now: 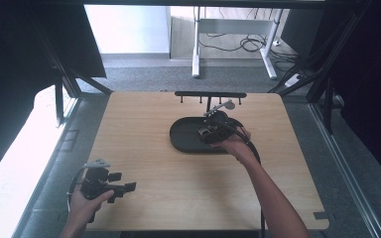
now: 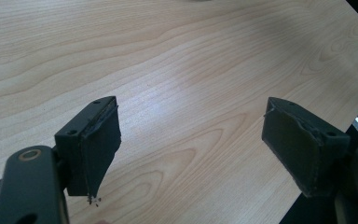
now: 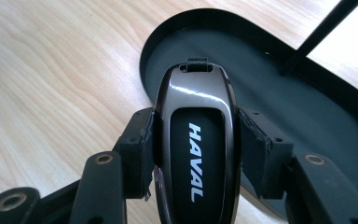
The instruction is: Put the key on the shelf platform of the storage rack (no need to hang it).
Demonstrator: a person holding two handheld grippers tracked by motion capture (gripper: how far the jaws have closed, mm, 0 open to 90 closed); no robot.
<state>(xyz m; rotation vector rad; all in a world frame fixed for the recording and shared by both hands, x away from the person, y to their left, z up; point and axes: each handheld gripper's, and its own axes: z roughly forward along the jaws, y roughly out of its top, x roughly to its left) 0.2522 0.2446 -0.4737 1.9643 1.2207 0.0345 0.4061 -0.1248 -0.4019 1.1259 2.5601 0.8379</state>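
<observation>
From the high view, the right gripper hangs over the black oval tray at the far middle of the wooden table, while the left gripper sits near the table's front left corner. In the left gripper view its jaws stand wide apart over bare wood. In the right gripper view the jaws clamp a dark glossy key fob marked HAVAL by its sides, just above the tray's near rim

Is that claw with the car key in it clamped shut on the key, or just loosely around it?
Clamped shut. In the right gripper view both pads press against the sides of the car key, held above the black tray.
</observation>
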